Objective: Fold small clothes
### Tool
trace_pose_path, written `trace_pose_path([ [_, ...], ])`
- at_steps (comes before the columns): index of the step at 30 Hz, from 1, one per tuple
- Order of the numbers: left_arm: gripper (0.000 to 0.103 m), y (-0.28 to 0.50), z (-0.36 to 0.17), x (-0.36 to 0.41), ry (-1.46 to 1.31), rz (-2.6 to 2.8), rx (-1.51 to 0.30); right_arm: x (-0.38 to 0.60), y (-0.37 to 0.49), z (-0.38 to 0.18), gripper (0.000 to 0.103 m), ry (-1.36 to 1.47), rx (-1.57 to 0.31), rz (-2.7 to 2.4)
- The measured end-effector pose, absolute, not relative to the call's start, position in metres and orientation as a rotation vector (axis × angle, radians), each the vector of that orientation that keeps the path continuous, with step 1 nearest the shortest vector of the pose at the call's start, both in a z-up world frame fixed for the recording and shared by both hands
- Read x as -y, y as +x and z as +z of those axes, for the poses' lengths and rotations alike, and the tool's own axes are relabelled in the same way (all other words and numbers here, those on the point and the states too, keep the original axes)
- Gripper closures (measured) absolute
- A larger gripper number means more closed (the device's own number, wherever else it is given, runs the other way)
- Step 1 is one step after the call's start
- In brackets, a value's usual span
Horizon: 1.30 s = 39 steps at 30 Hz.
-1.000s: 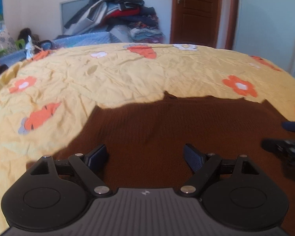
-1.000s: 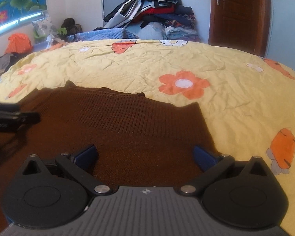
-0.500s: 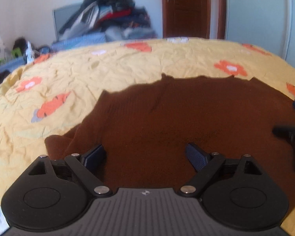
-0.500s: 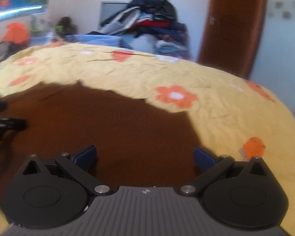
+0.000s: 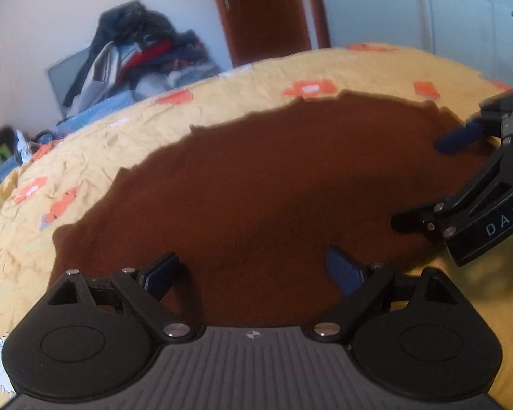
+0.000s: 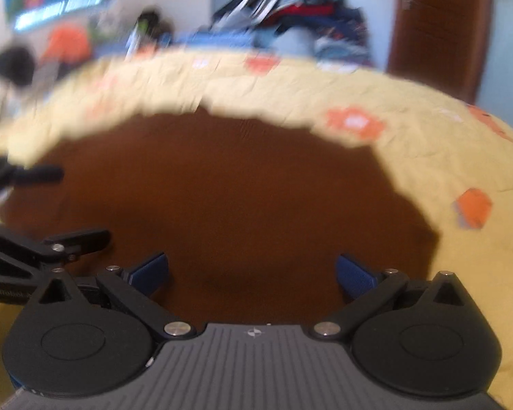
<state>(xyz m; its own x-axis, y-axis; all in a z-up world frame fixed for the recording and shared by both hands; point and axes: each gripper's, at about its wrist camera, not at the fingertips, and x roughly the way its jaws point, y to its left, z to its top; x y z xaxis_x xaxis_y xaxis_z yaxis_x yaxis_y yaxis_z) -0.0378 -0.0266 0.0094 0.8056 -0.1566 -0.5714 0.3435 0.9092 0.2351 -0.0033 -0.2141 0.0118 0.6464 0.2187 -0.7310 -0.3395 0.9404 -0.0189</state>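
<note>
A brown knitted garment [image 5: 273, 184] lies spread flat on a yellow flowered bedsheet [image 5: 95, 157]; it also shows in the right wrist view [image 6: 242, 198], which is blurred. My left gripper [image 5: 253, 273] is open and empty above the garment's near edge. My right gripper [image 6: 253, 273] is open and empty over the same near edge. The right gripper also shows at the right side of the left wrist view [image 5: 424, 184], and the left gripper at the left side of the right wrist view [image 6: 75, 205]. The two grippers are side by side, close together.
A pile of clothes [image 5: 136, 54] is heaped beyond the far side of the bed, by a grey panel [image 5: 68, 78]. A brown door [image 5: 266, 10] stands behind. Small items [image 5: 13, 143] lie at the far left. The sheet [image 6: 461, 177] extends right of the garment.
Both grippers have risen and pulled back towards me, so more of the garment shows. They have come closer together. Both stayed open.
</note>
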Motion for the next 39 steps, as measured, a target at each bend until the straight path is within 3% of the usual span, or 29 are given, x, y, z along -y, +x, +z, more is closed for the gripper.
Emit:
trace_pose_path([
  [2, 0.009, -0.043, 0.007, 0.021, 0.351, -0.278, -0.559, 0.209, -0.025, 0.001, 0.0, -0.237, -0.727, 0.33],
  [10, 0.009, -0.052, 0.032, 0.004, 0.209, -0.344, -0.606, 0.208, -0.017, 0.02, 0.0, -0.172, -0.803, 0.336],
  [13, 0.008, -0.043, 0.013, 0.005, 0.227, -0.332, -0.703, 0.2, -0.023, 0.021, 0.0, -0.135, -0.772, 0.379],
  [17, 0.009, -0.046, 0.019, -0.015, 0.117, -0.334, -0.736, 0.197, -0.029, 0.002, 0.0, -0.201, -0.766, 0.397],
  [24, 0.009, -0.036, 0.038, -0.067, -0.216, -0.235, -0.759, 0.21, -0.033, 0.032, 0.0, -0.125, -0.784, 0.406],
  [28, 0.01, -0.017, 0.028, -0.052, -0.081, -0.16, -0.791, 0.202, -0.008, 0.038, 0.0, -0.089, -0.745, 0.373],
  [31, 0.01, -0.033, 0.017, -0.039, 0.13, -0.181, -0.772, 0.189, 0.009, 0.012, 0.0, -0.198, -0.84, 0.325],
  [34, 0.01, -0.044, 0.02, -0.053, 0.096, -0.215, -0.793, 0.203, -0.024, 0.003, 0.0, -0.213, -0.749, 0.381],
  [39, 0.01, -0.025, 0.043, -0.054, 0.059, -0.223, -0.72, 0.213, -0.021, 0.02, 0.0, -0.185, -0.844, 0.417],
])
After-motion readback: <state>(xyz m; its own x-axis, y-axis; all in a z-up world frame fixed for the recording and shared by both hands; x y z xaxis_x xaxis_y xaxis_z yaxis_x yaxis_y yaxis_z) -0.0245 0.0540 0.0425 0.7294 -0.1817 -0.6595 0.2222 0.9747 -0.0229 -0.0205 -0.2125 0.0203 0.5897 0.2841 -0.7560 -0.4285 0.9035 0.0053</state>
